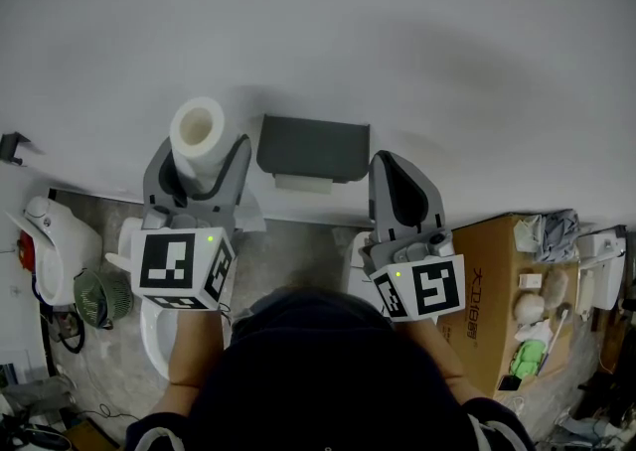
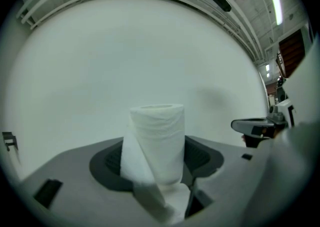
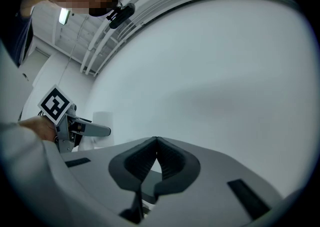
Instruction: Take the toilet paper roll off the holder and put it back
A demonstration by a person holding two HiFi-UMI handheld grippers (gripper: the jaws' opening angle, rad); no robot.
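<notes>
Toilet paper roll (image 2: 157, 138) stands upright, held by the left gripper (image 1: 202, 156), near the holder (image 1: 313, 148); a loose sheet (image 2: 150, 191) seems to hang. The right gripper (image 1: 388, 163) has its jaws pressed together.

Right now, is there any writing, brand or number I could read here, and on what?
Cardboard box: one line of dark printed characters, too small to read.
Marker cubes: black-and-white square patterns, no words.
Nothing else bears readable text.
</notes>
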